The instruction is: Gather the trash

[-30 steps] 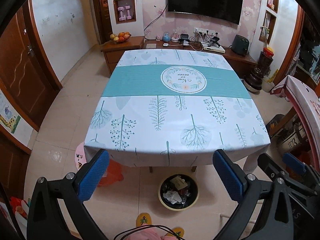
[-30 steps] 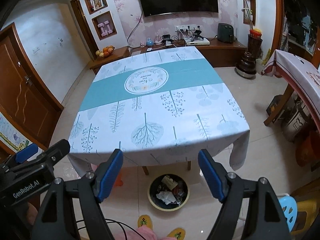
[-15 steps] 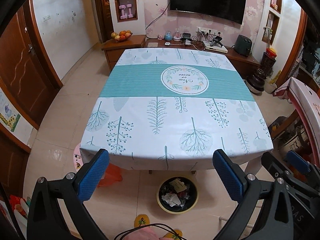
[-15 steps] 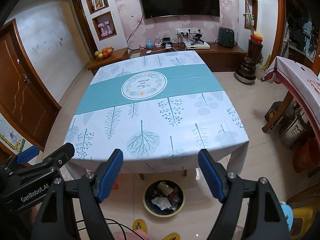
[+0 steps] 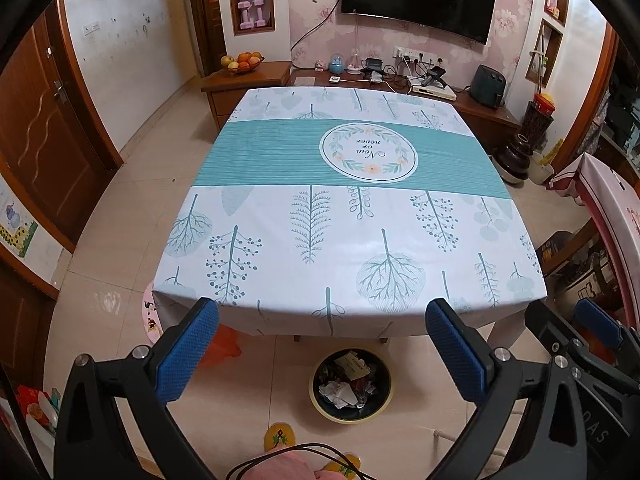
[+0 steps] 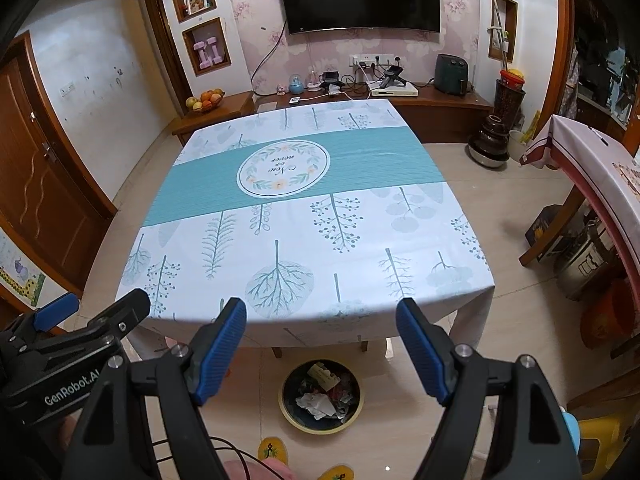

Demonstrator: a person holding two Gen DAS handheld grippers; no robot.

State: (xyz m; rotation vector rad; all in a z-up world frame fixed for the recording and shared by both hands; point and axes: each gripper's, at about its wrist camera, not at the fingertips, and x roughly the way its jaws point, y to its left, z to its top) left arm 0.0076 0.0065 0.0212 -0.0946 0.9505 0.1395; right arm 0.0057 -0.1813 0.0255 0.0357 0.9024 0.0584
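Both tools released, nothing held: left tool (image 5: 322,332) and right tool (image 6: 320,330) hang side by side above the near edge of the tabletop w/ the white leaf-print cloth and teal band (image 5: 280,152). No loose trash visible on the cloth. Collected stuff (crumpled white paper, wrappers) sits in the round black bin w/ yellow rim (image 5: 352,386), on the floor just under the near edge, between the tools. Judgement: pickup looks done or nearly. To do this step well: scan far corners + floor around the bin first, keep jaws wide, don't snag the cloth overhang.
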